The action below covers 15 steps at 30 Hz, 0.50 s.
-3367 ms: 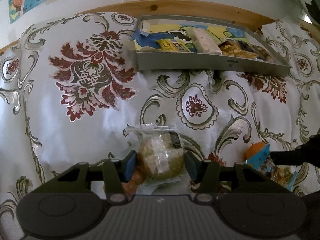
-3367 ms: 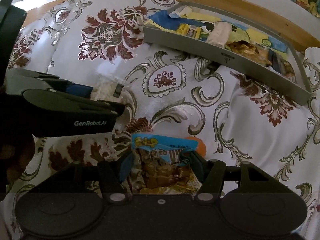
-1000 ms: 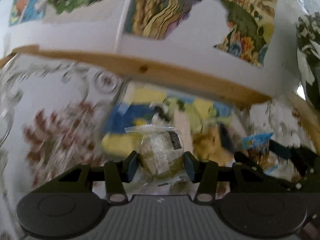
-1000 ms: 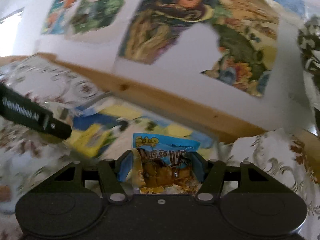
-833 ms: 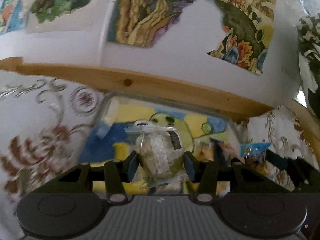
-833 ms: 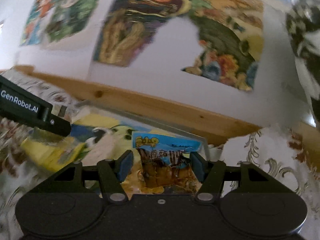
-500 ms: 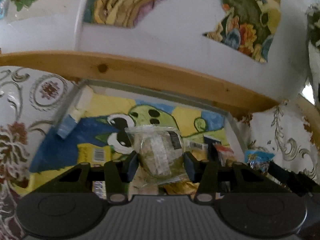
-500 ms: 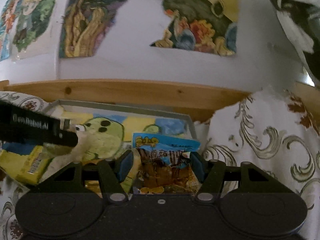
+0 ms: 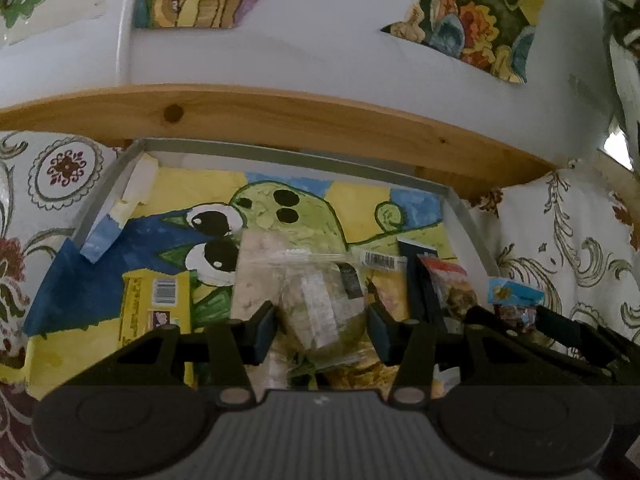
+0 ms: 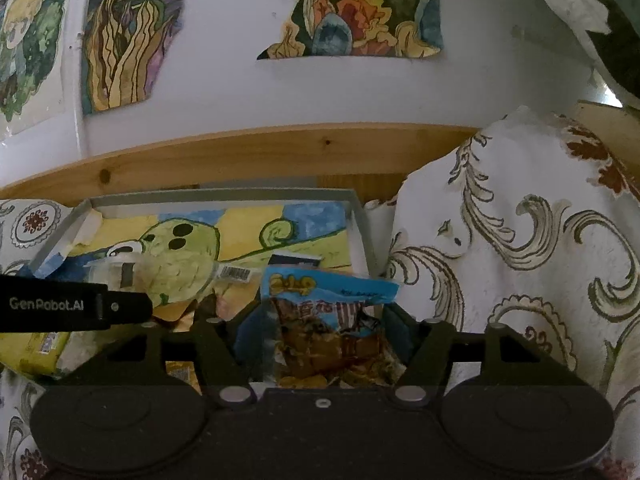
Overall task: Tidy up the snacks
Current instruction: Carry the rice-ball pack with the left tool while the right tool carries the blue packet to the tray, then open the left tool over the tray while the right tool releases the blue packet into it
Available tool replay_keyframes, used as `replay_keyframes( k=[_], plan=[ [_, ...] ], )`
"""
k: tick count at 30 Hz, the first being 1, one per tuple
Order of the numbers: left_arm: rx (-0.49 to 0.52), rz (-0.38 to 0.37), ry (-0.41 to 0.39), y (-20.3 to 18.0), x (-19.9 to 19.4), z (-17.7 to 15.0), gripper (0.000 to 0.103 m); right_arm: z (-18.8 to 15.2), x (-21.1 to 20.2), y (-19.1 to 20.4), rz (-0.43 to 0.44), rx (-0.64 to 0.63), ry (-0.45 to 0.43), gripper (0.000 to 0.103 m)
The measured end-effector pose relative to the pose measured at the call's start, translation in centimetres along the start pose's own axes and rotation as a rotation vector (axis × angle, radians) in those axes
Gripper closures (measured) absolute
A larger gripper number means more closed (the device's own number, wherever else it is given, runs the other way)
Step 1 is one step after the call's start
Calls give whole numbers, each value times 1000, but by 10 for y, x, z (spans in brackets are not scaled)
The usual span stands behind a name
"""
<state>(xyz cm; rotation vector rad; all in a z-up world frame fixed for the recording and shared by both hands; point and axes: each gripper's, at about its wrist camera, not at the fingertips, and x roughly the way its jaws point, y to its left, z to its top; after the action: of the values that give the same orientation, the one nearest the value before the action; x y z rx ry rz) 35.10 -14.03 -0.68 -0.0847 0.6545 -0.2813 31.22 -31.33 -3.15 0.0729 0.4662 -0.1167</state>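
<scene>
Left wrist view, centre of the frame: a clear-wrapped green cake [image 9: 320, 300] clamped between the two fingers of the left gripper [image 9: 320, 330], held above the grey tray [image 9: 100, 196]. Right wrist view, lower centre: a blue snack packet [image 10: 328, 320] with brown contents, gripped on both sides by the right gripper [image 10: 320, 336], near the tray's right wall [image 10: 360, 224]. The same packet [image 9: 514, 300] and the dark fingers of the right gripper [image 9: 516, 320] show at the right edge of the left wrist view. Tray floor: a painted sheet with a green cartoon creature [image 9: 288, 216]. Lying in the tray: a yellow packet [image 9: 154, 304] at lower left, a pale bar [image 9: 256, 276] behind the cake, a barcoded wrapper [image 9: 380, 260] and a dark box [image 9: 416, 276] to the right of centre. Around the tray: a white cloth with scroll and flower print [image 10: 520, 260]. Behind it: a wooden rail [image 9: 280, 116] across mid-frame and a white wall with torn colour pictures [image 10: 356, 12] in the upper part.
</scene>
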Motion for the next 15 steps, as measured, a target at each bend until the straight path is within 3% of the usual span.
replay_keyframes(
  k=[4, 8, 15],
  plan=[
    [-21, -8, 8, 1, -1, 1, 44, -1, 0, -1, 0, 3, 5, 31],
    [-79, -13, 10, 6, -5, 3, 33, 0, -2, -3, 1, 6, 1, 27],
    [-68, 36, -45, 7, -25, 5, 23, 2, -13, -5, -3, 10, -32, 19]
  ],
)
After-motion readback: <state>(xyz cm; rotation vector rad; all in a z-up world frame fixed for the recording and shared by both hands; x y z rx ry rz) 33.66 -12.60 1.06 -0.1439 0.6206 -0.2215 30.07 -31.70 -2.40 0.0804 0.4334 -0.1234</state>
